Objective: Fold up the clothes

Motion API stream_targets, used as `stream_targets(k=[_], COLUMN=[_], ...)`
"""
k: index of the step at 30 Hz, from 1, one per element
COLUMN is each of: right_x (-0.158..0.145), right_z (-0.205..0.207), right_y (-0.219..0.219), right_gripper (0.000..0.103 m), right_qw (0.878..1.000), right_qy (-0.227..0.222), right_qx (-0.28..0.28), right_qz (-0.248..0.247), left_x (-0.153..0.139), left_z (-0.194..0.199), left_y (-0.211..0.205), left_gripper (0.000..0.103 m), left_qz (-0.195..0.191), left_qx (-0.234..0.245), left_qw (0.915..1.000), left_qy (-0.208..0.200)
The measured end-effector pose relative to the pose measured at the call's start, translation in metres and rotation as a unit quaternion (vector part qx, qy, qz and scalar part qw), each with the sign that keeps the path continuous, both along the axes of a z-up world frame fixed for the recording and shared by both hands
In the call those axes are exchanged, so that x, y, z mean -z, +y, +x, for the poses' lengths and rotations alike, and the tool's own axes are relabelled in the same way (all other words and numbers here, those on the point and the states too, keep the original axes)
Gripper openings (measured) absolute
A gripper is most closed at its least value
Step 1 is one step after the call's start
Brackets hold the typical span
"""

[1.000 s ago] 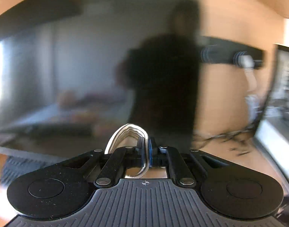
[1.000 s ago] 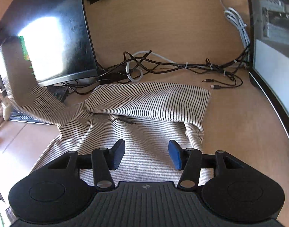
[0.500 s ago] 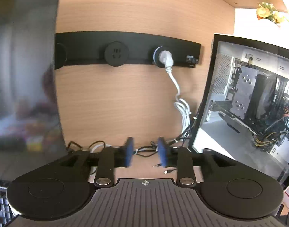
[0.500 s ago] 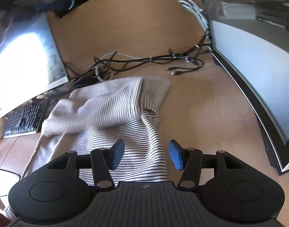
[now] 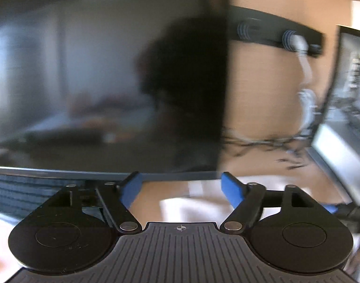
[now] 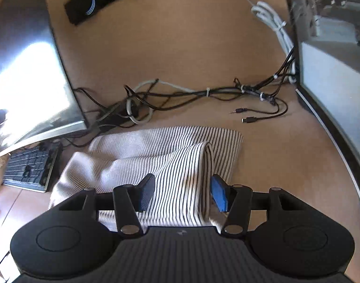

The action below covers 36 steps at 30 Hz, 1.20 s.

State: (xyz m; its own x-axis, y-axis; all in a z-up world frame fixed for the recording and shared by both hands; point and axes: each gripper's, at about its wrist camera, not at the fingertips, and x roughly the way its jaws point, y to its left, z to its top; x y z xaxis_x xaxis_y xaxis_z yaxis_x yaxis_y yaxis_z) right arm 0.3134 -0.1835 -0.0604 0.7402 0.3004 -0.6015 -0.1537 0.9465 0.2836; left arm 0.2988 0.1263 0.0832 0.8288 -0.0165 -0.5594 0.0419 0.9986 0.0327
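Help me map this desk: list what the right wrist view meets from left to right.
Keyboard → monitor → striped garment → loose cable plugs → computer case.

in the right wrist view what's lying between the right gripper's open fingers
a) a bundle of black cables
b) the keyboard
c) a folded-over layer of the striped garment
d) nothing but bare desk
c, since the right gripper is open over the striped garment, and a doubled-over striped fold runs between its fingers; the cables lie farther back and the keyboard sits off to the left.
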Motion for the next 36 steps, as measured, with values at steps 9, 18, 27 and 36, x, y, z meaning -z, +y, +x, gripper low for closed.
stream_targets(k=[9, 18, 27, 36], right_x=[-0.061, -0.066, 0.008, -0.034], right_z=[0.043, 0.056, 0.048, 0.019], right_y=[0.041, 0.012, 0.002, 0.013], right_gripper=[0.012, 0.012, 0.02, 0.055], right_qw=[0.995, 0.996, 0.991, 0.998], right_qy=[-0.054, -0.036, 0.044, -0.028], right_qx=[-0.06, 0.007, 0.045, 0.033], right_qz=[-0.055, -0.078, -0.117, -0.052], left_x=[0.032, 0.114, 0.141, 0.127], left_z=[-0.011, 0.018, 0.038, 0.022], left_y=[0.042, -0.028, -0.004, -0.014], left_gripper=[0.099, 0.099, 0.099, 0.103], left_qz=[-0.013, -0.005, 0.036, -0.099], left_qx=[0.005, 0.11, 0.047, 0.119], left_qw=[0.9995, 0.9905, 0.9924, 0.9864], left_qy=[0.03, 0.082, 0.108, 0.057])
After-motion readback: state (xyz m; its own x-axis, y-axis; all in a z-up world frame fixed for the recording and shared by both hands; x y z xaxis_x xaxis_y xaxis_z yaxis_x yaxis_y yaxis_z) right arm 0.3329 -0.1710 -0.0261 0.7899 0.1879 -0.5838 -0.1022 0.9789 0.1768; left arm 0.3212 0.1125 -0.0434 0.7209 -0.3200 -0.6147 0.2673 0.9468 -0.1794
